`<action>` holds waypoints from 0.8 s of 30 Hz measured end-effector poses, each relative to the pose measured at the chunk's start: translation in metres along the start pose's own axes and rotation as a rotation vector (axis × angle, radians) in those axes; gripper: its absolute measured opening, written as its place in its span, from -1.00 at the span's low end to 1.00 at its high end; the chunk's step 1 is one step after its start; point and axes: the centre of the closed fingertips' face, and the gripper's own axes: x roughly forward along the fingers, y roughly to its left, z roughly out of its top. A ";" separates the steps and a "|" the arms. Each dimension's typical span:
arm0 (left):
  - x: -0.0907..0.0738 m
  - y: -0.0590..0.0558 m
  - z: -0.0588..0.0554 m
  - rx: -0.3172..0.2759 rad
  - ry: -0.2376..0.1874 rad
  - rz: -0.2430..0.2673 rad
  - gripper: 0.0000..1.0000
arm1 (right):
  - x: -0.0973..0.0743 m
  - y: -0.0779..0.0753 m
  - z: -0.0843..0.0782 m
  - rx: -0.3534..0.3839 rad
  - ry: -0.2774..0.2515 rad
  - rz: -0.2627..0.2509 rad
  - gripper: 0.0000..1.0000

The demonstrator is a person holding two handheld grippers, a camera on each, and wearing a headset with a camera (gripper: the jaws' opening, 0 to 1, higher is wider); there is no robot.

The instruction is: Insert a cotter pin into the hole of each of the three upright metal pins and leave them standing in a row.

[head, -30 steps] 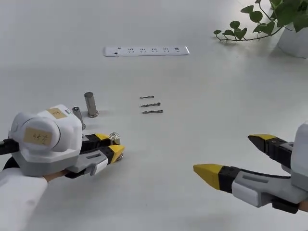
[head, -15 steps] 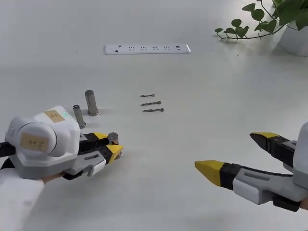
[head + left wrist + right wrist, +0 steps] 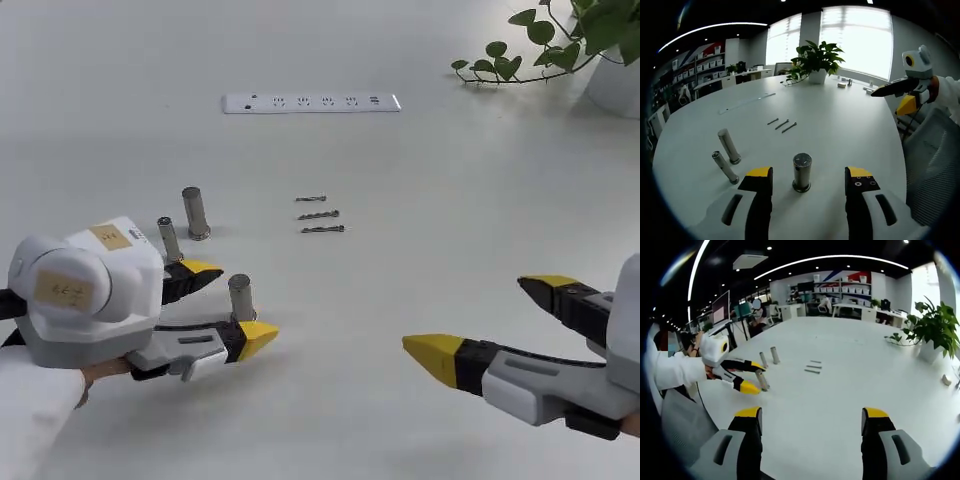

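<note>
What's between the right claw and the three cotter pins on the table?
Nothing: in the head view, the stretch of white table from the right claw to the cotter pins is bare.

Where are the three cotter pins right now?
In the head view, the cotter pins lie side by side on the table, right of the farthest metal pin and nearer the person than the power strip.

Metal pins: three, all upright. Far pin, thin pin, near pin.
Cotter pins: three, lying flat. Far cotter pin, middle cotter pin, near cotter pin.
Power strip: one.
Potted plant: one.
Table: one, white.
Grippers: two. Left gripper, right gripper.
</note>
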 end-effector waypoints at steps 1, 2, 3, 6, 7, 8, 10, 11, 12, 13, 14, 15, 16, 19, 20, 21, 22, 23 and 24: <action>-0.005 -0.001 -0.002 0.011 0.004 0.001 0.25 | 0.000 0.000 0.000 0.000 -0.001 0.001 0.58; -0.007 -0.002 -0.002 0.018 0.005 -0.001 0.36 | 0.000 0.000 0.000 -0.001 -0.001 0.002 0.58; -0.010 -0.004 -0.003 0.015 0.005 -0.004 0.47 | 0.000 0.000 0.000 -0.001 0.000 0.002 0.58; -0.017 -0.005 -0.005 -0.001 0.005 0.001 0.88 | 0.000 0.001 -0.001 -0.004 0.005 0.003 0.58; -0.020 -0.004 -0.004 0.009 -0.007 0.013 0.98 | 0.000 0.001 -0.001 -0.005 0.006 0.003 0.58; -0.024 -0.002 -0.003 0.027 -0.014 0.026 0.98 | 0.000 0.001 -0.002 -0.005 0.007 0.004 0.58; -0.031 -0.005 -0.004 0.014 -0.009 0.013 0.98 | 0.000 0.001 -0.002 -0.004 0.007 0.003 0.58; -0.033 -0.006 -0.005 0.006 -0.007 0.009 0.98 | 0.001 0.001 -0.002 -0.004 0.008 0.003 0.58; -0.036 -0.007 -0.005 0.002 -0.008 0.009 0.98 | 0.001 0.001 -0.002 -0.005 0.009 0.003 0.58; -0.038 -0.007 -0.006 0.002 -0.002 0.010 0.98 | 0.001 0.000 -0.002 -0.008 0.011 0.003 0.58; -0.040 -0.007 -0.008 0.009 0.004 0.015 0.98 | 0.001 0.000 -0.001 -0.010 0.011 0.003 0.58; -0.042 -0.007 -0.008 0.014 0.007 0.020 0.98 | 0.001 0.000 -0.001 -0.013 0.010 0.003 0.58; -0.045 -0.008 -0.008 0.013 0.006 0.024 0.98 | 0.001 -0.001 0.001 -0.017 0.009 0.004 0.57; -0.050 -0.009 -0.013 0.004 0.011 0.025 0.98 | 0.002 -0.003 0.003 -0.084 0.034 0.016 0.56; -0.051 -0.010 -0.019 0.015 0.045 0.022 0.98 | 0.003 -0.004 0.005 -0.099 0.037 0.020 0.56; -0.052 -0.010 -0.022 0.025 0.056 0.023 0.98 | 0.004 -0.005 0.008 -0.120 0.039 0.030 0.56; -0.053 -0.011 -0.023 0.030 0.056 0.026 0.98 | 0.004 -0.006 0.010 -0.138 0.044 0.038 0.55; -0.054 -0.012 -0.024 0.030 0.058 0.025 0.98 | 0.006 -0.007 0.014 -0.181 0.055 0.051 0.54; -0.057 -0.013 -0.024 0.022 0.058 0.024 0.98 | 0.007 -0.008 0.016 -0.210 0.060 0.059 0.53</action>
